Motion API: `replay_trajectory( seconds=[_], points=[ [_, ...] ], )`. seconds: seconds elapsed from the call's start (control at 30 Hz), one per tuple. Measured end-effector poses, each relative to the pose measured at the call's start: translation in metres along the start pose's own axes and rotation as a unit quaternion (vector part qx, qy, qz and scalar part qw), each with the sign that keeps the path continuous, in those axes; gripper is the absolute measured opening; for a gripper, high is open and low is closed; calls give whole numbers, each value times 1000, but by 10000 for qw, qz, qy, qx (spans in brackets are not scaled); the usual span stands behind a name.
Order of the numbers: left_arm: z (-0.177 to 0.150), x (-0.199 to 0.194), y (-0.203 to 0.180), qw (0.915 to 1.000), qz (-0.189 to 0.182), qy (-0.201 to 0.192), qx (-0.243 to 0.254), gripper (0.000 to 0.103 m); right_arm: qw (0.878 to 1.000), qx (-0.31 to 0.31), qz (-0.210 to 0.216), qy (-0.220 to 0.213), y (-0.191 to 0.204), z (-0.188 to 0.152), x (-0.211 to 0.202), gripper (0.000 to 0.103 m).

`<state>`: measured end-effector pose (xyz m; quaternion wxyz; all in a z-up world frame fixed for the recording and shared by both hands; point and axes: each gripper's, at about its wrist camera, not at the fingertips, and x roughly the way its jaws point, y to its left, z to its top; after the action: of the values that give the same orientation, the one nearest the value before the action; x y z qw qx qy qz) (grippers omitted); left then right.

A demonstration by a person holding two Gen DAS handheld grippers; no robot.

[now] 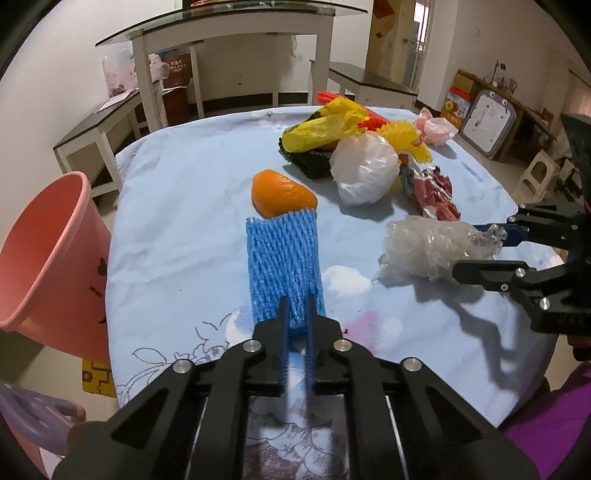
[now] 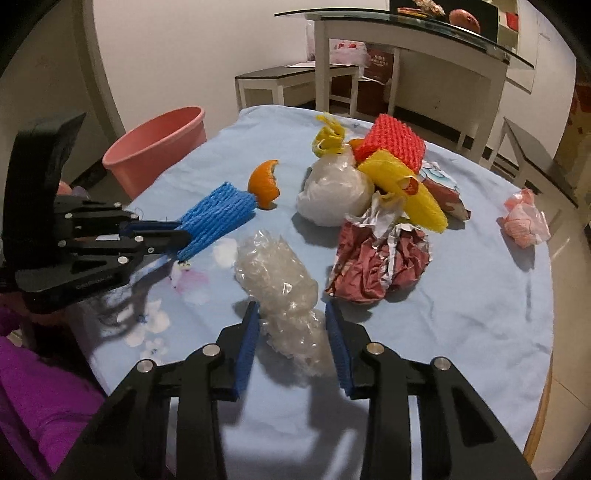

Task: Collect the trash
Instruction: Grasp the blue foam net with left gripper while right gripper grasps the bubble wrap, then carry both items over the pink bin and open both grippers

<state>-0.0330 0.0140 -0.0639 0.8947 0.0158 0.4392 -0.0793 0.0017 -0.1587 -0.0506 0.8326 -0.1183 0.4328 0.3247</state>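
— So, how far are we getting with the trash?

— We are only beginning, I think. Our left gripper [image 1: 297, 314] is pinching the blue foam net [image 1: 284, 266], its jaws pressed on the near end. Our right gripper [image 2: 291, 328] is standing spread around the clear plastic wrap [image 2: 280, 280], not squeezing yet.

— And the rest?

— The orange peel [image 1: 282, 197], white bag [image 1: 364, 170], yellow net [image 2: 404, 188], red net [image 2: 393, 144] and crumpled foil wrapper [image 2: 380, 266] are lying on the table [image 1: 177, 221] towards twelve o'clock. The pink bin [image 1: 48, 266] is waiting at nine o'clock; we cannot see inside it.

White walls; glass-top table [image 1: 229, 26] on white legs, dark-topped benches [image 1: 92, 122] beside it, pale stool [image 1: 535, 173], tiled floor [image 2: 565, 258].
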Motion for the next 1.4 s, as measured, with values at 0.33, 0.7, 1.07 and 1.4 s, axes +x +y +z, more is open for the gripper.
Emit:
replay_trajectory(
  seconds=[0.33, 0.7, 1.07, 1.4],
  points=[
    [4, -35, 13, 9980, -198, -501, -323, 6, 9979, 185, 525, -337, 4, 15, -27, 33],
    [16, -89, 57, 9862, 209, -1285, -1020, 6, 9923, 20, 953, -788, 40, 87, -23, 33],
    [13, -113, 159, 9565, 1218, -1453, -2217, 6, 9851, -367, 1349, -1002, 126, 189, 26, 34],
    [-4, -95, 221, 9377, 1564, -1206, -2857, 6, 9874, -353, 1437, -561, 190, 237, 105, 34]
  ],
)
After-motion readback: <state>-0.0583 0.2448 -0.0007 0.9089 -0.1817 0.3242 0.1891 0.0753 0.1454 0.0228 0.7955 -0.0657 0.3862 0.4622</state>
